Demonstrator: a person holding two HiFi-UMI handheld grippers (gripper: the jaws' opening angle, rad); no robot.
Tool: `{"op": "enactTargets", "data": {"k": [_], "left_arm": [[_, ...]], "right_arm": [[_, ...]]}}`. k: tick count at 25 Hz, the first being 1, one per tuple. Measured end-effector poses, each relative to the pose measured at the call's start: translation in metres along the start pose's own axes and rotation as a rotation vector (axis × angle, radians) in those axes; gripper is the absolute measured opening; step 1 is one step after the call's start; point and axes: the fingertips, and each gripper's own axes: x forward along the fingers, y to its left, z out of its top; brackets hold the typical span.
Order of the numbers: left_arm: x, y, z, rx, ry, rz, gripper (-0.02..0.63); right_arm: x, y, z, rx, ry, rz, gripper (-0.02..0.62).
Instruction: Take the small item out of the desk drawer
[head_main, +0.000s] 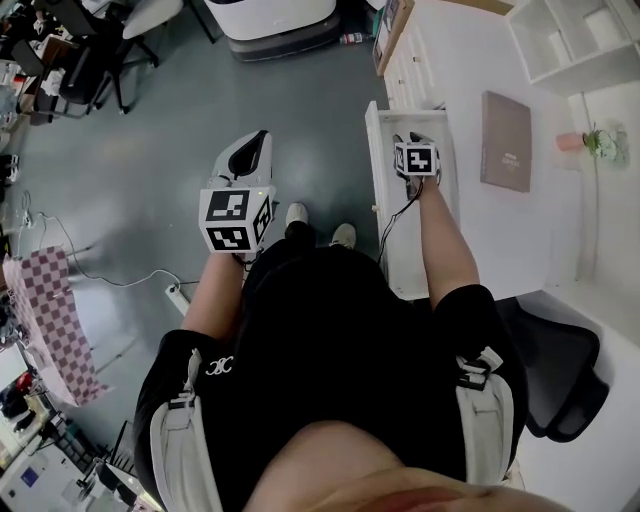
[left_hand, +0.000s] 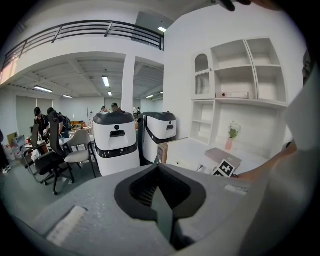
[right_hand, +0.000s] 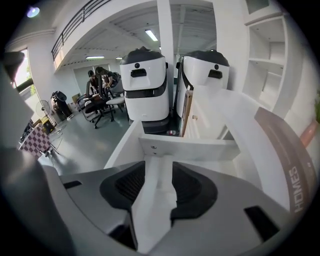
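The white desk drawer (head_main: 375, 150) stands pulled out to the person's right. My right gripper (head_main: 414, 137) reaches down into it, and its marker cube sits over the drawer's middle. In the right gripper view its jaws (right_hand: 159, 172) stand open, with only the white drawer floor (right_hand: 155, 200) between them and the drawer's front wall (right_hand: 190, 147) just ahead. I can make out no small item in the part of the drawer that shows. My left gripper (head_main: 255, 140) hangs over the grey floor to the left of the drawer, jaws shut (left_hand: 159, 172) and empty.
A brown book (head_main: 506, 140) lies on the white desk (head_main: 560, 230), with a pink vase (head_main: 572, 142) and a shelf unit (head_main: 575, 35) behind it. Two white robot units (left_hand: 116, 142) stand beyond the desk. A black office chair (head_main: 560, 375) is at the right, and a checkered cloth (head_main: 50, 320) at the left.
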Motion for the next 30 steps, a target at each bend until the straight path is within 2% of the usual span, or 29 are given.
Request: {"op": "enactTargets", "data": {"k": [7,14,18,25,30], "left_arm": [[0.000,0.020,-0.016,-0.022,0.045,0.044,0.014],[-0.005,0.041,-0.032,-0.045,0.076,0.078,0.014],[-0.005,0.048,-0.040,-0.058,0.087,0.093,0.014],[-0.008,0.054,-0.057,-0.080,0.114,0.098,0.014],[-0.013,0.061,-0.055,-0.083,0.100,0.100,0.014]], "right_arm": [[0.036,-0.003,-0.009,-0.016,0.069,0.001,0.164],[0.060,-0.011,-0.016,0.002,0.111,-0.053,0.173],[0.070,-0.012,-0.018,-0.005,0.126,-0.055,0.175],[0.086,-0.014,-0.041,0.088,0.205,-0.037,0.172],[0.077,-0.009,-0.032,0.089,0.173,-0.011,0.137]]}}
